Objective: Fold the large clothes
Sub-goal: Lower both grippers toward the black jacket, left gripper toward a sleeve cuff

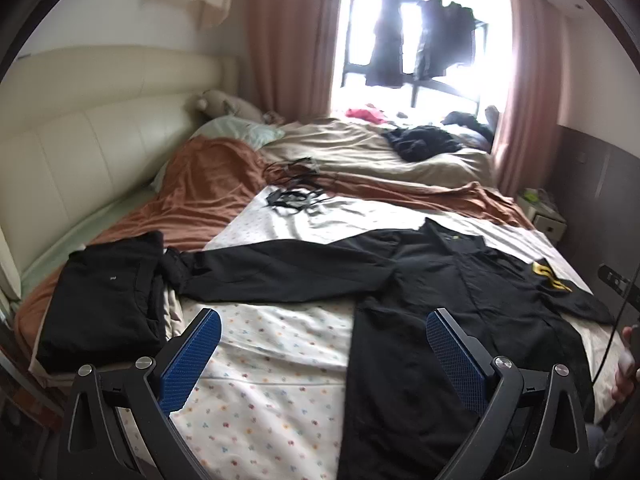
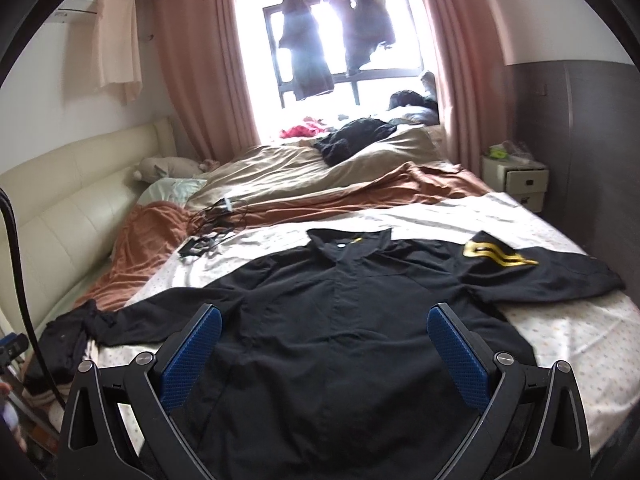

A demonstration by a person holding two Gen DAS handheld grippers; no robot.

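A large black long-sleeved shirt (image 2: 344,312) lies spread flat, front up, on the patterned white sheet (image 1: 272,364), collar toward the window. One sleeve (image 1: 280,276) stretches out to the left; the other sleeve (image 2: 532,268) carries yellow stripes (image 2: 496,258). My left gripper (image 1: 322,344) hangs open above the sheet, beside the shirt's left hem. Over the shirt's lower body my right gripper (image 2: 324,340) is open too, with nothing between its blue pads (image 2: 190,356).
A folded black garment (image 1: 108,300) rests at the bed's left edge. Black cables (image 1: 296,196) lie on the sheet farther back. A brown blanket (image 1: 208,196), beige duvet (image 2: 288,168) and dark clothes pile (image 2: 352,136) fill the far bed. A white nightstand (image 2: 516,178) stands at right.
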